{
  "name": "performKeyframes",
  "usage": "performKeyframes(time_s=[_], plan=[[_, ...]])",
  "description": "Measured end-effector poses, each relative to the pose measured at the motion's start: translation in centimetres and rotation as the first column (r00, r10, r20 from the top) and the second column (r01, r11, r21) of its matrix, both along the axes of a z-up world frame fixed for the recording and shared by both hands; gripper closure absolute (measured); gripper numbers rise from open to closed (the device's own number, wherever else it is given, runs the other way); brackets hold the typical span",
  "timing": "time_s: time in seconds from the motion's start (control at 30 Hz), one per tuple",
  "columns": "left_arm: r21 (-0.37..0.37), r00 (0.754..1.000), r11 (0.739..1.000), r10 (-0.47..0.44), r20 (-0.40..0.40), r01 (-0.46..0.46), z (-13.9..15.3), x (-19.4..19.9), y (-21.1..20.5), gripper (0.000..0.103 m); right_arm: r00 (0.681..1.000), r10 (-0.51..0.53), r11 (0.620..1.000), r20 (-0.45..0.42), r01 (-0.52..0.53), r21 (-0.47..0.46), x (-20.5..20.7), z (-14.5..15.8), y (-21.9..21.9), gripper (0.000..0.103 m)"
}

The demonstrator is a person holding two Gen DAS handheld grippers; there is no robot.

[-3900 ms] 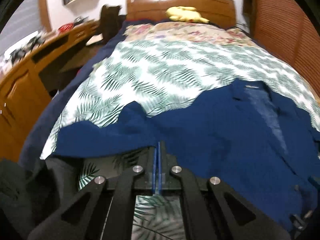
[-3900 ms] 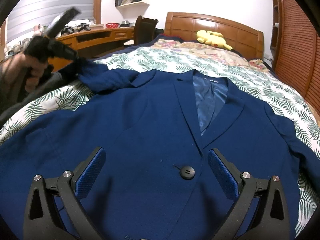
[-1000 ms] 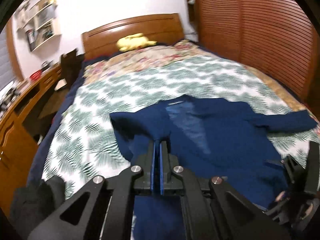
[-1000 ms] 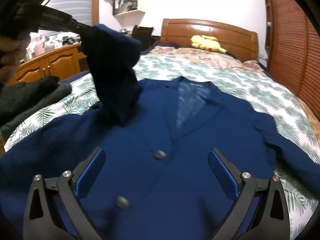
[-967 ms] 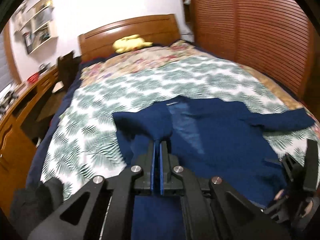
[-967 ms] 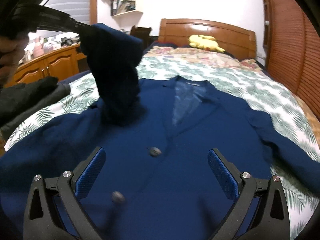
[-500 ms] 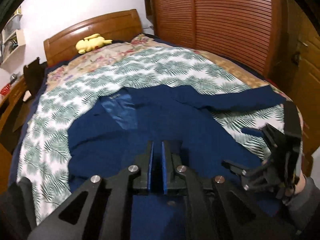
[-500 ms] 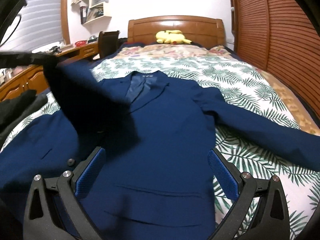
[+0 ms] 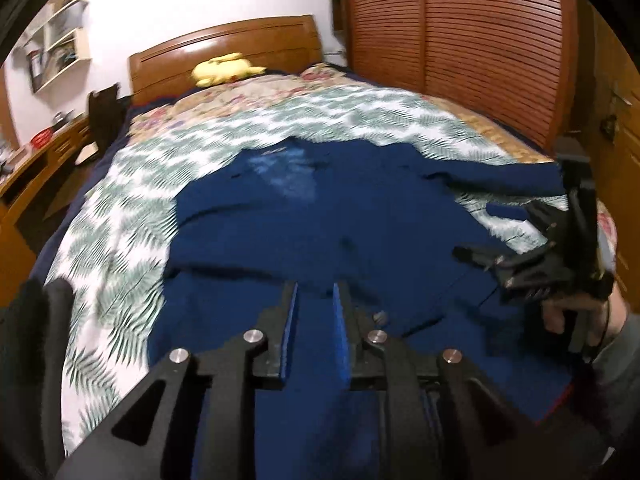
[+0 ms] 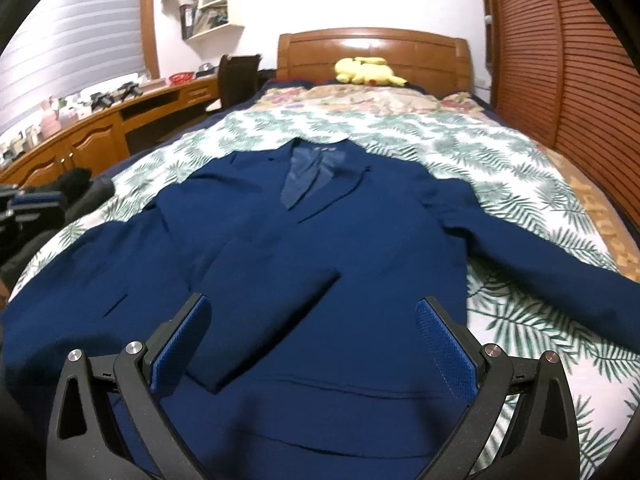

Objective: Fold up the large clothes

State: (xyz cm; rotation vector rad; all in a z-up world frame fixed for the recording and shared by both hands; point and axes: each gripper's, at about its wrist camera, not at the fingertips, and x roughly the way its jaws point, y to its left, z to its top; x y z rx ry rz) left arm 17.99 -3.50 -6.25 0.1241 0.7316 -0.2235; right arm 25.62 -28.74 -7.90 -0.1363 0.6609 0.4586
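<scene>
A navy blue jacket lies face up on the palm-print bedspread, collar toward the headboard. One sleeve lies folded across its front. The other sleeve stretches out to the right. My left gripper hovers low over the jacket. Its jaws are opening, a narrow gap shows between the blue pads, and no cloth is pinched in it. My right gripper stands wide open above the jacket's hem, holding nothing. The left wrist view shows the right gripper at the right, held by a hand.
A yellow plush toy rests by the wooden headboard. A wooden desk runs along the left. Slatted wardrobe doors stand close on the right. Dark clothes are piled at the bed's left edge.
My left gripper swung the sleeve over the jacket front and came down. Its jaws have parted and the sleeve now lies on the jacket. The right gripper drifted sideways, still open.
</scene>
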Motion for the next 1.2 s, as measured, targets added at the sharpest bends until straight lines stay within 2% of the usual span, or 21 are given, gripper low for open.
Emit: performKeyframes(time_s=[0.2,0.33,0.43,0.53,0.67,0.77,0.97,1.07,1.2], plan=[[-0.022,0.994,0.994,0.107,-0.025,-0.108,-3.0,-1.9,4.1,0.088,0.992,0.114,0.993,-0.054,-0.114,-0.011,-0.4,-1.1,3.6,0.000],[-0.042,0.987,0.987,0.152,-0.059,-0.154,-4.9,-2.9,6.1,0.088,0.978,0.192,0.978,-0.084,-0.198,-0.068,-0.9,-2.5,6.7,0.003],[-0.045,0.983,0.984,0.171,-0.068,-0.174,-5.5,-3.4,7.1,0.088,0.970,0.218,0.962,-0.109,-0.232,-0.141,-1.0,-4.1,8.3,0.010],[-0.046,0.982,0.982,0.178,-0.068,-0.182,-5.6,-3.7,7.5,0.088,0.967,0.218,0.956,-0.133,-0.239,-0.171,-0.9,-5.3,8.6,0.026],[-0.054,0.982,0.982,0.175,-0.064,-0.179,-5.7,-3.9,7.3,0.088,0.967,0.214,0.961,-0.136,-0.234,-0.151,-0.9,-5.2,8.0,0.071],[-0.052,0.987,0.986,0.154,-0.054,-0.157,-5.3,-3.7,6.8,0.088,0.975,0.193,0.967,-0.110,-0.209,-0.148,-0.9,-4.7,7.1,0.086],[-0.067,0.993,0.991,0.112,-0.026,-0.113,-4.2,-2.9,5.3,0.088,0.998,0.059,0.995,0.024,-0.057,-0.082,-2.4,-1.2,2.7,0.090],[-0.066,0.997,0.994,0.082,-0.006,-0.082,-3.9,-2.4,4.3,0.088,0.999,0.017,1.000,0.030,-0.017,-0.001,-3.4,0.1,0.4,0.090],[-0.076,0.999,0.996,0.050,0.015,-0.049,-3.4,-1.2,3.1,0.088,0.999,-0.035,0.998,0.004,0.035,0.053,-4.5,-0.5,-1.2,0.090]])
